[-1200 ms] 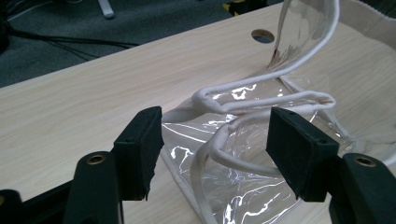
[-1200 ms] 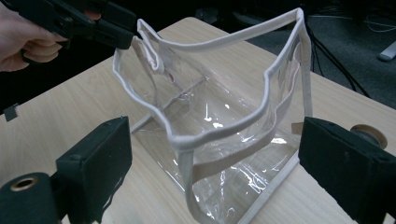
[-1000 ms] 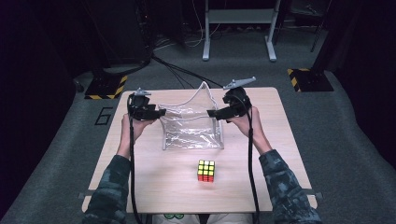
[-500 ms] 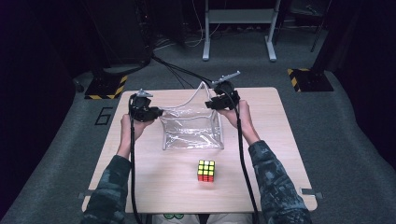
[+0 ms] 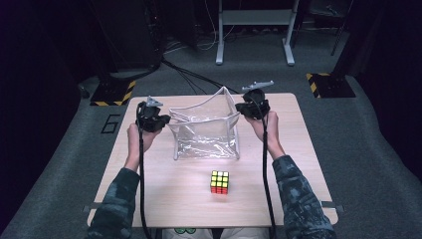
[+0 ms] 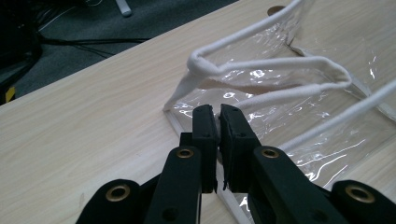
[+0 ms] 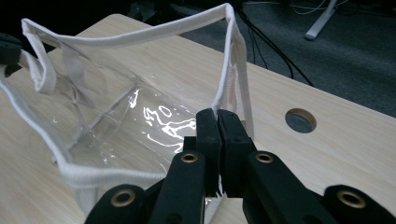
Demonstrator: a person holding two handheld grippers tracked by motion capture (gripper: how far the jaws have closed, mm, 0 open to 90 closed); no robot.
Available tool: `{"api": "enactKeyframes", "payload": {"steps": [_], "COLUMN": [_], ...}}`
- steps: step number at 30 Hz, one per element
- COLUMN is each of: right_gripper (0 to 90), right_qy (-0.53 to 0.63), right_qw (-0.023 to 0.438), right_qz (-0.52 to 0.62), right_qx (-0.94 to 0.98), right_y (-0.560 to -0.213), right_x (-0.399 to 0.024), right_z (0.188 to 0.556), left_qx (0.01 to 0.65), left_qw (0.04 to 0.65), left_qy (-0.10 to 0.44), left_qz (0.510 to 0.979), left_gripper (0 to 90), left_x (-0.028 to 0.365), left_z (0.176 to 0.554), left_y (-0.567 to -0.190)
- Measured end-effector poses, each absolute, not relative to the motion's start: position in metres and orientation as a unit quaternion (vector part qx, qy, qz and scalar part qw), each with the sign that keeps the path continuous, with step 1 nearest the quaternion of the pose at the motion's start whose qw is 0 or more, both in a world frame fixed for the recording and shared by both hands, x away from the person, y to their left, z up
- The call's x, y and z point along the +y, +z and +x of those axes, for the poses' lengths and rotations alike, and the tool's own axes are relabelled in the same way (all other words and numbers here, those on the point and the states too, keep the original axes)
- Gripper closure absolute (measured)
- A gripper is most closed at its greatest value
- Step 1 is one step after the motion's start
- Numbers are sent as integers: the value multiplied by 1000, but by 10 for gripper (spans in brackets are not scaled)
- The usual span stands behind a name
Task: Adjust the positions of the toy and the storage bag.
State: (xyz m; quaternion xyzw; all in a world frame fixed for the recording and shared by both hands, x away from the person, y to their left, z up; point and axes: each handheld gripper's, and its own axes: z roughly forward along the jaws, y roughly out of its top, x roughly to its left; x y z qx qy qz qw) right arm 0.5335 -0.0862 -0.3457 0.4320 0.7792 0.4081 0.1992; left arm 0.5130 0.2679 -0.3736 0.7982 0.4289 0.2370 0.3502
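A clear plastic bag [image 5: 206, 142] with white cloth trim lies open-mouthed on the wooden table [image 5: 164, 199]. My left gripper [image 5: 160, 121] is at its left edge. In the left gripper view the gripper [image 6: 218, 109] has just closed its jaws, pinching the bag [image 6: 289, 107] at its side seam. My right gripper [image 5: 242, 108] is at the bag's raised right corner. In the right gripper view that gripper [image 7: 216, 114] has also just closed, on the bag's [image 7: 116, 112] trimmed side edge. A colourful puzzle cube [image 5: 219, 182] sits in front of the bag, untouched.
A round cable hole [image 7: 300, 120] is cut in the tabletop near my right gripper. Cables trail from both grippers towards the table's near edge. Beyond the table are dark floor, black cables and a white metal stand [image 5: 254, 30].
Both grippers went from open to shut at the bag's two sides. The right hand moved in to the bag's right corner, then drew slightly rightward, and that corner stands up.
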Motion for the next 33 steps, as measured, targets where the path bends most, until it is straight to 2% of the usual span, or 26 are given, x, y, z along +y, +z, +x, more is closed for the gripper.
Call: {"api": "enactKeyframes", "payload": {"steps": [10, 12, 14, 19, 27, 33], "right_gripper": [884, 883, 881, 878, 869, 871], "right_qy": [403, 409, 412, 413, 409, 405], "right_qw": [196, 194, 191, 191, 186, 187], "right_qz": [425, 426, 425, 423, 417, 420], "right_qx": [787, 784, 783, 784, 790, 790], "right_y": [-348, -349, -350, -351, -352, -353], "right_x": [-86, -86, -87, -82, -70, -72], "right_z": [531, 531, 531, 531, 535, 536], "left_qx": [410, 408, 403, 394, 382, 353], "left_qw": [334, 331, 327, 324, 309, 272], "left_qy": [237, 229, 226, 212, 183, 196], "left_qz": [815, 819, 825, 834, 851, 874], "left_gripper": [828, 733, 676, 592, 592, 738], "left_x": [253, 249, 245, 237, 234, 231], "left_z": [515, 517, 520, 527, 536, 533], "left_y": [-366, -365, -365, -365, -364, -373]}}
